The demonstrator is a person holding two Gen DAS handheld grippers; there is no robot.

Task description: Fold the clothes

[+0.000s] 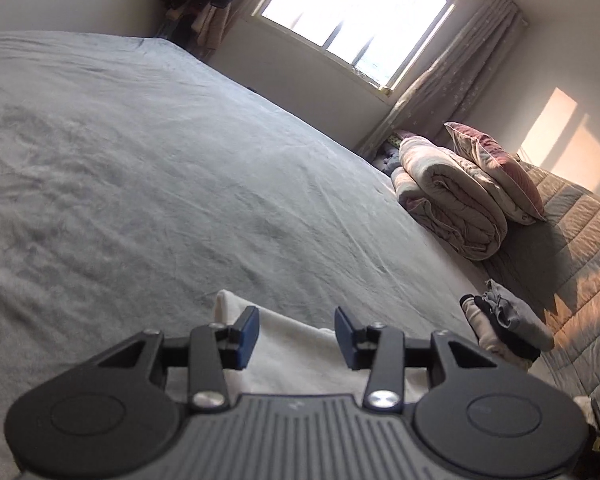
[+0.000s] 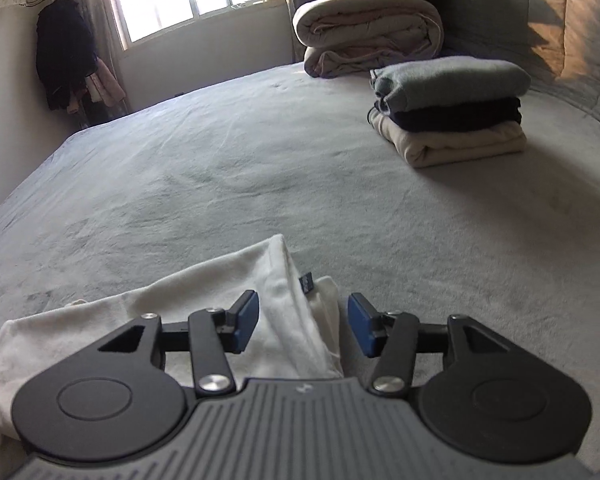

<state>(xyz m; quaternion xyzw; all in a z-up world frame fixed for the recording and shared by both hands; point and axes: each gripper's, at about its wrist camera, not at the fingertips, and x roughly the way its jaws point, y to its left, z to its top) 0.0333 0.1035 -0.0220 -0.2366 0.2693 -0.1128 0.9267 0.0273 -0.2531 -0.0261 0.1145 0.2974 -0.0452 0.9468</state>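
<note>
Left wrist view: left gripper (image 1: 296,336) at 6 o'clock, fingers (image 1: 249,336) moderately apart, nothing pinched. White garment (image 1: 296,356) lies on the bed (image 1: 148,184) under and between the fingers, pads not pressing it; whether they brush the cloth I cannot tell. Its far edge pokes out at 11 o'clock of the gripper. Small stack of folded clothes (image 1: 504,328) at 3 o'clock near the bed's edge, well apart from the white garment. Rolled duvet (image 1: 448,208) with a pillow (image 1: 496,168) on top at 2 o'clock. Window (image 1: 356,20) at 12 o'clock.

Right wrist view: right gripper (image 2: 303,326) at 6 o'clock, fingers (image 2: 247,322) also spread to a middling gap, holding nothing. The white garment (image 2: 148,304) spreads from under the gripper toward 8 o'clock; a folded flap with a dark label (image 2: 307,282) rises between the fingers, free of the pads. Stack of three folded clothes (image 2: 448,112) at 1 o'clock: grey on dark on cream. Duvet (image 2: 368,36) behind it at 12 o'clock. Dark coat (image 2: 64,52) hanging at 10 o'clock.

Progress, judged: three pieces look finished and stacked. The white garment looks partly folded, lumpy, not yet squared. Likely left: another fold or smoothing, then onto the stack. No other loose clothes visible.
</note>
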